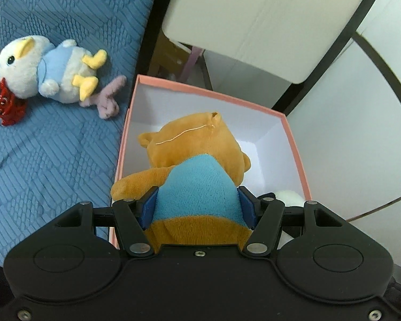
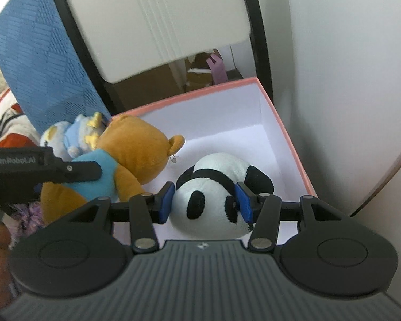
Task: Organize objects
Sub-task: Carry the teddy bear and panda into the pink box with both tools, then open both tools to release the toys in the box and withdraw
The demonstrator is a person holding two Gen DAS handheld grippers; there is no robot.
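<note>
My left gripper (image 1: 199, 204) is shut on an orange plush bear in a blue shirt (image 1: 197, 160) and holds it over the pink box with white inside (image 1: 208, 93). My right gripper (image 2: 204, 200) is shut on a black-and-white panda plush (image 2: 214, 187) above the same box (image 2: 288, 139). The bear (image 2: 131, 147) and the left gripper's arm show at the left of the right wrist view. A white and blue duck plush (image 1: 45, 69) lies on the blue bedspread (image 1: 53, 160), with a purple plush (image 1: 107, 99) and a red figure (image 1: 5, 104) beside it.
A white chair with a black frame (image 1: 254, 21) stands behind the box. A white wall panel (image 1: 347, 133) is to the right. Cardboard and a pink item (image 2: 216, 69) sit under the chair.
</note>
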